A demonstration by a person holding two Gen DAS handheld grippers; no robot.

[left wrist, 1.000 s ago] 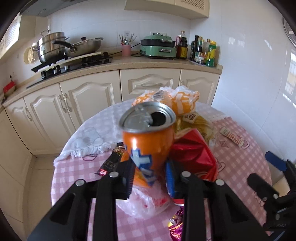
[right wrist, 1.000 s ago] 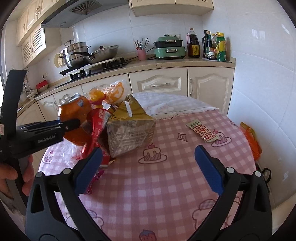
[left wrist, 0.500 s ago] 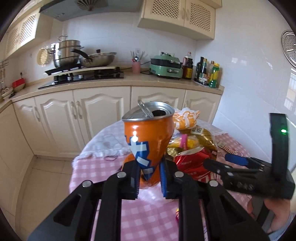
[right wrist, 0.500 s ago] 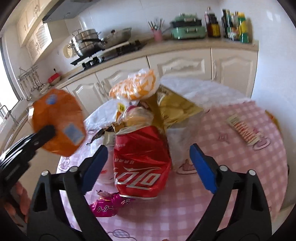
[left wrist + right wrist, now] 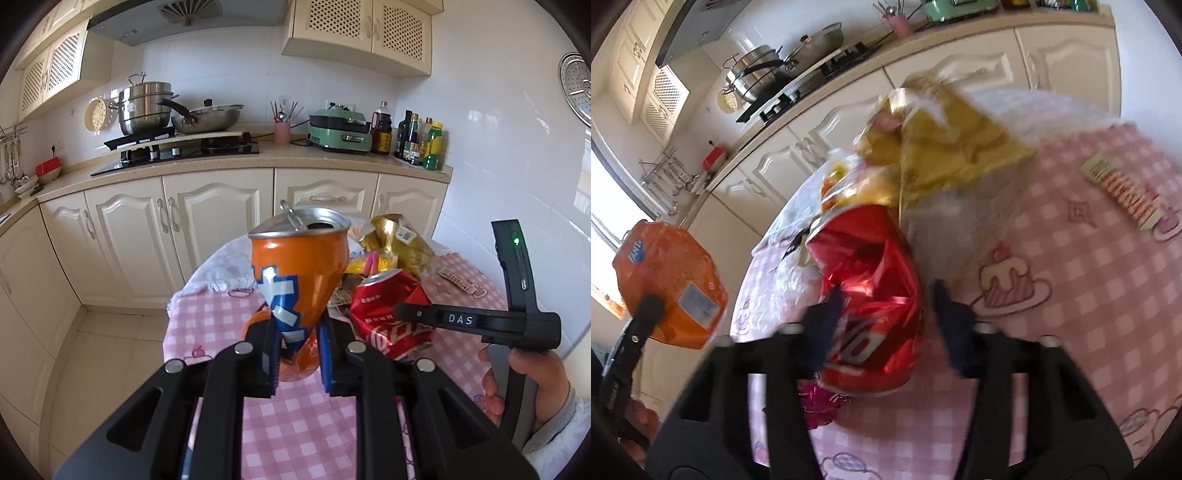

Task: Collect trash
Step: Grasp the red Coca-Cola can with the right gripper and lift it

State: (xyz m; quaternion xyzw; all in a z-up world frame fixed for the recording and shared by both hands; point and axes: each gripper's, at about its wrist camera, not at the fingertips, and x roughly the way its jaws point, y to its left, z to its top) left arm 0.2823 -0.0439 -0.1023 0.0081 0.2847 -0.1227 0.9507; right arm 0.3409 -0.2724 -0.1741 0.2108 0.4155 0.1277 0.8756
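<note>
A crushed orange can (image 5: pixel 299 269) hangs above the table's near-left edge, with my left gripper (image 5: pixel 297 328) shut on its squeezed lower part. In the right wrist view that orange can (image 5: pixel 668 280) floats at the far left. A crushed red can (image 5: pixel 871 266) lies on the pink checked tablecloth (image 5: pixel 1071 295) in front of a heap of wrappers. My right gripper (image 5: pixel 884 317) straddles the red can's near end. Its jaws are closing, the left pad against the can and a small gap at the right pad. In the left wrist view one right finger (image 5: pixel 413 314) crosses the red can (image 5: pixel 388 310).
A gold snack bag (image 5: pixel 945 147) and orange-yellow wrappers lie behind the red can. A magenta wrapper (image 5: pixel 816 402) lies by its near end. A striped flat wrapper (image 5: pixel 1123 192) sits at the table's right. A hand (image 5: pixel 524 380) holds the right gripper. Kitchen cabinets (image 5: pixel 207 229) stand beyond.
My left gripper has lifted the orange can up and away from the heap. My right gripper swung over to the red can, tilted down, and its jaws narrowed around it.
</note>
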